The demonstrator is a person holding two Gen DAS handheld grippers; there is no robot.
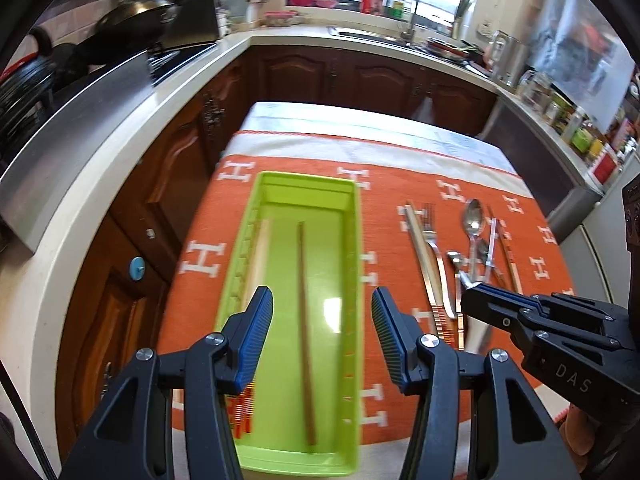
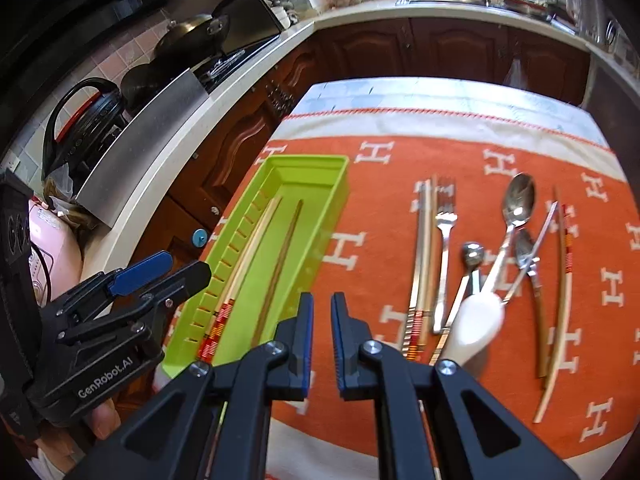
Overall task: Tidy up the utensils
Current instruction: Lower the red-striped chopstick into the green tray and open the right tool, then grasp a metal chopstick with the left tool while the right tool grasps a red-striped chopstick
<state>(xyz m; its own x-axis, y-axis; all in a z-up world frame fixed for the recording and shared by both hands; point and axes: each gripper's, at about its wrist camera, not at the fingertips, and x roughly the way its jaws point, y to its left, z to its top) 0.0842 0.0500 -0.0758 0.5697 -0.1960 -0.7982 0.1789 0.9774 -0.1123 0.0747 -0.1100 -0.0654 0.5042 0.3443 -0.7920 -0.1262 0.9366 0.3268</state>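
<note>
Two chopsticks [image 2: 276,264] lie lengthwise inside the green tray [image 2: 336,184]. Right of the tray, loose cutlery [image 2: 480,264] rests on the orange cloth [image 2: 380,208]. Left gripper [image 1: 322,316] gapes wide and empty above the tray; right gripper [image 2: 321,316] stands narrow, gripping nothing.

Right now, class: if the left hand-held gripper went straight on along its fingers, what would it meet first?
Probably the green tray, at the dark chopstick lying between the left hand-held gripper's open fingers; depth is uncertain.
</note>
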